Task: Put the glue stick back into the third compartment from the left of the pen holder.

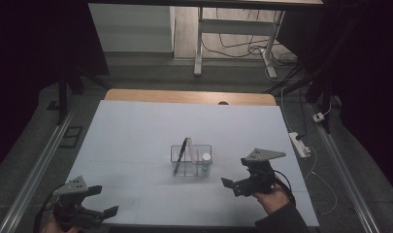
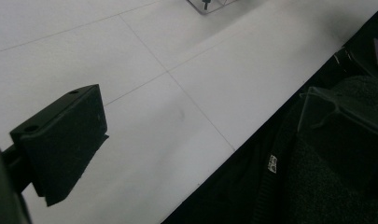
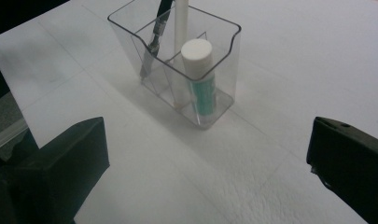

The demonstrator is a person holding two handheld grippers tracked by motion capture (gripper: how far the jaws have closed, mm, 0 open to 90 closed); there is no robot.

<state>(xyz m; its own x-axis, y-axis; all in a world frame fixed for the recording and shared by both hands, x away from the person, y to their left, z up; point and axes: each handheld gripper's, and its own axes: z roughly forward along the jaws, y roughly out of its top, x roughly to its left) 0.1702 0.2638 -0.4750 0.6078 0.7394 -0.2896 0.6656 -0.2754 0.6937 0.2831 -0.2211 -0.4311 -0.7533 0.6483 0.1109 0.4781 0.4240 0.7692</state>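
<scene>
In the high view a clear plastic organizer [image 1: 191, 160] stood near the middle of the white tabletop [image 1: 136, 136], slightly right of centre in the frame. A dark pen [image 1: 182, 155] leaned in its left compartment, a thin white stick [image 1: 189, 148] rose upright beside the pen, and a white-capped glue stick [image 1: 205, 162] stood in the right compartment.

The right tool [image 1: 240, 184] hovered at the lower right of that frame, held in a hand [image 1: 271, 196] with a dark sleeve, near the organizer but apart from it. Its jaws were spread wide and held nothing. In the right gripper view the organizer [image 3: 214, 42] sat in the upper middle, between and beyond the two black jaws at the lower left and lower right corners; the glue stick [image 3: 198, 79] showed a green label, the pen [image 3: 156, 35] slanted against a divider, and the white stick [image 3: 180, 18] ran up out of the frame.

The left tool [image 1: 99, 201] was at the lower left of the high view, near the tabletop's front edge and well apart from the organizer, its jaws also parted and empty. In the left gripper view one black jaw showed at the lower left over bare tabletop [image 2: 177, 116], with a corner of the organizer [image 2: 207, 5] at the top edge and dark clothing at the lower right
</scene>
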